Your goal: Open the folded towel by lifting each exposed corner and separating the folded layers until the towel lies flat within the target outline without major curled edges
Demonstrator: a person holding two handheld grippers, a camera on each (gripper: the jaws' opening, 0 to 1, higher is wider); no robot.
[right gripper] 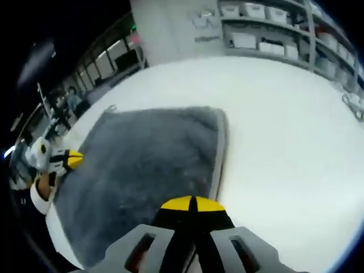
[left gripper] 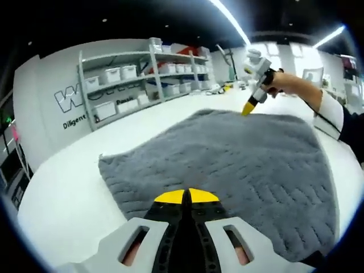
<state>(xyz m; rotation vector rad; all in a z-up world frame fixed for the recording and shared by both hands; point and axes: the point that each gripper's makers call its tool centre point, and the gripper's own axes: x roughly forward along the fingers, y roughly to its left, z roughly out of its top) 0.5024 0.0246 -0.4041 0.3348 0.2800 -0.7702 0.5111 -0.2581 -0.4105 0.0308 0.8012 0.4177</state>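
In the left gripper view, the left tongs [left gripper: 186, 196] are rising from the bottom with their yellow tips pressed together, sitting at the near edge of the grey towel [left gripper: 239, 165]. Whether any cloth is caught between the tips is impossible to tell, since the tongs' own body is hiding the edge beneath them. The towel is lying spread over the white table [left gripper: 62, 199], and its right part is being cut off by the view's rim. At the towel's far edge the right tongs [left gripper: 248, 109] are pointing down, held by a hand [left gripper: 281, 82] with a white cuff and dark sleeve; the yellow tip is meeting the cloth, but at that size the tongs' state there is hard to make out. Beyond the table, grey shelves [left gripper: 142, 77] with white bins are standing against a wall with partly readable lettering.

In the right gripper view, the right tongs [right gripper: 192, 205] are showing their yellow tips closed against each other, right over the towel's [right gripper: 136, 165] near edge; again the contact is hidden. The towel's side edge is showing a doubled, folded layer running toward the table's [right gripper: 284, 125] far side. At the towel's far left corner the left tongs [right gripper: 67, 160] are appearing small and blurred, partly cut by the rim. Further off, shelves [right gripper: 273, 28] with bins and some indistinct figures are visible.
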